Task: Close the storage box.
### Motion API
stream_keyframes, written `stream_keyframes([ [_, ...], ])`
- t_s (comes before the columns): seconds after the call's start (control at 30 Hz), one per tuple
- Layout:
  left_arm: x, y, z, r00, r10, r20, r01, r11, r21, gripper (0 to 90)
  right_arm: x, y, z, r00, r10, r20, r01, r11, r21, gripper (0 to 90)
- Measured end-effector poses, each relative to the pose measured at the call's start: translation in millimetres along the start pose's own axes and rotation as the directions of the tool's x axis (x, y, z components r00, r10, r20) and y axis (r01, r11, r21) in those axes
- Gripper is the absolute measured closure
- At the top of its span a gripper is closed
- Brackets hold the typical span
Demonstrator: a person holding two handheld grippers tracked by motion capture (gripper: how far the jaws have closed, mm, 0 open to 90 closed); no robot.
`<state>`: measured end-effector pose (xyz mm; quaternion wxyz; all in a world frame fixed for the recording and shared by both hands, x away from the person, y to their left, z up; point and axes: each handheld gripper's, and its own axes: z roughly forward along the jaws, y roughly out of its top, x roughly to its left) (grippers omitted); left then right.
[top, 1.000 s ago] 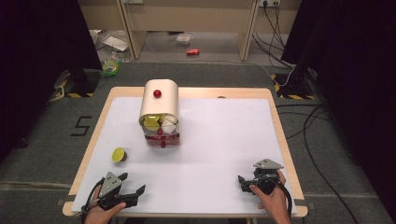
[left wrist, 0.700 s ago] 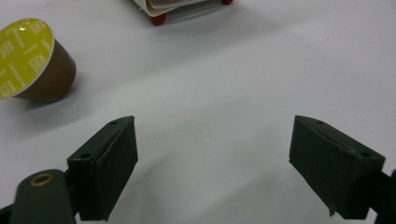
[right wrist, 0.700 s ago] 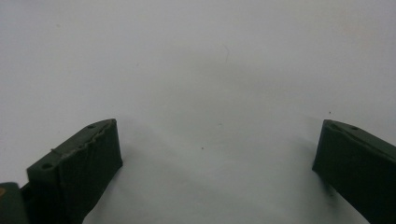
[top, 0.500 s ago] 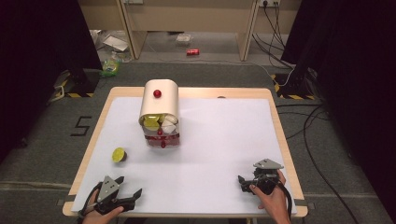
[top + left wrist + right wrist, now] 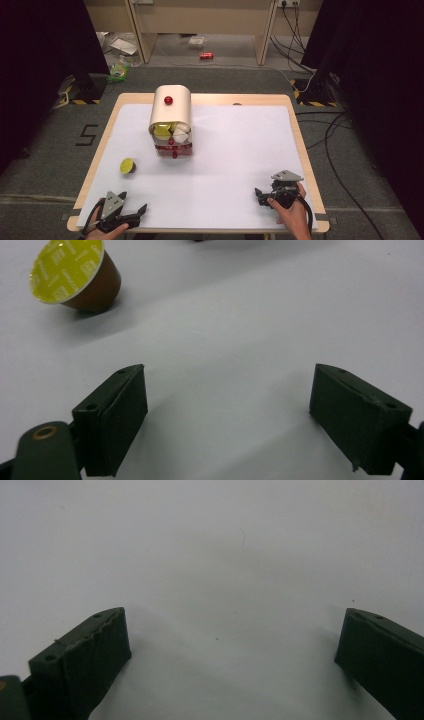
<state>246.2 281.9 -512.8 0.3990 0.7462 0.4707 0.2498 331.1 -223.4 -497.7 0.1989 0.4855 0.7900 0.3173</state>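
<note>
A coffee capsule with a yellow-green foil lid lies on its side on the white table top, left of centre. In the left gripper view the capsule has a brown body and sits at the upper left, well beyond the jaws. My left gripper rests at the near left edge, open, nothing between its pads. My right gripper is at the near right, open over bare table, its fingers wide apart. A cream capsule dispenser with a red knob stands mid-table.
The dispenser's clear lower front shows yellow, white and red capsules. The table has a wooden rim. Cables run over the floor at the right; a red can lies on the floor beyond the table.
My left gripper has slid a little toward the near edge of the table. The right gripper and the capsule have stayed put.
</note>
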Motion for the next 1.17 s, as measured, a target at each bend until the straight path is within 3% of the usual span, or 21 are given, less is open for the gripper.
stream_keyframes([
  [0.3,3.6,-5.7,-3.0,0.9993,-0.035,-0.010,0.035,0.9994,0.006,14.8,0.1,0.0,-0.1,1.0000,-0.001,0.001,0.001,1.0000,0.002,0.9],
  [0.53,0.2,-11.4,-3.9,0.9983,-0.049,-0.033,0.048,0.9984,-0.031,14.9,0.4,-0.1,-0.2,1.0000,0.005,0.001,-0.005,1.0000,0.002,0.9],
  [1.17,0.2,-14.7,-3.7,0.9981,-0.053,-0.032,0.051,0.9971,-0.057,14.7,0.4,0.0,-0.2,1.0000,0.005,0.001,-0.005,1.0000,0.002,0.9],
])
